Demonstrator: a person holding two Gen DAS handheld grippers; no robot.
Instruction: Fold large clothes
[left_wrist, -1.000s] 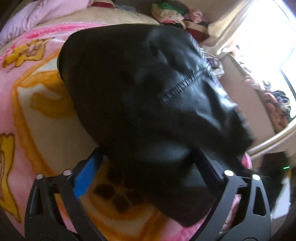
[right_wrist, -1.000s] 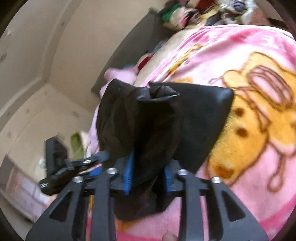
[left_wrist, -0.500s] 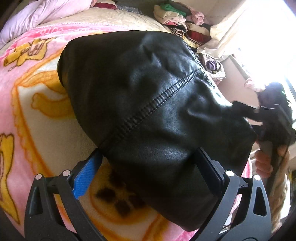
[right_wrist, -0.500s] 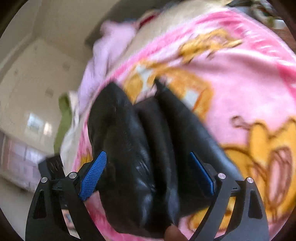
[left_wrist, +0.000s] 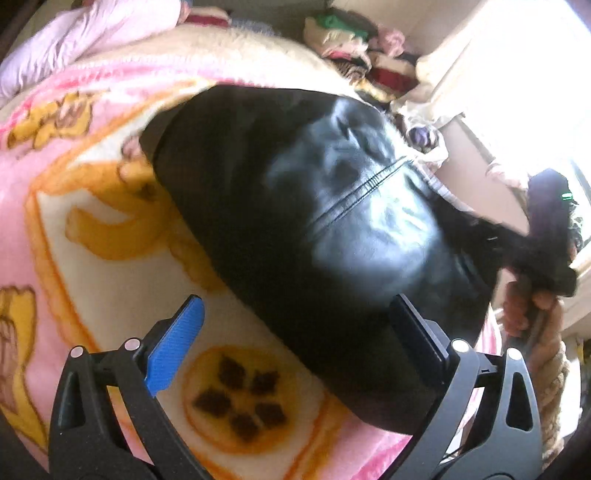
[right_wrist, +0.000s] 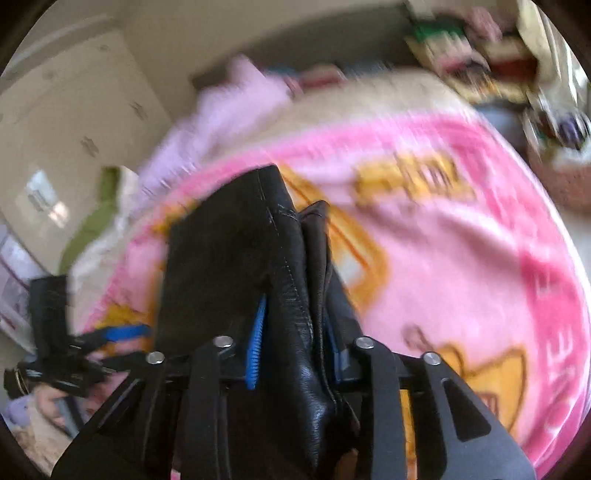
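One glossy, stitched leather garment (right_wrist: 288, 332) bunched in right tool (right_wrist: 295, 354).

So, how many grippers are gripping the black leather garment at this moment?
1. The right gripper is shut on the black leather garment. The left gripper is open, empty, above the pink blanket.

The right gripper (right_wrist: 291, 354), which stood wide open around the black leather garment (right_wrist: 236, 258) half a second ago, has now closed on a bunched fold of it. In the left wrist view, the left gripper (left_wrist: 295, 343) has drawn back a little, and the garment now lies higher on the pink blanket (left_wrist: 74, 229).
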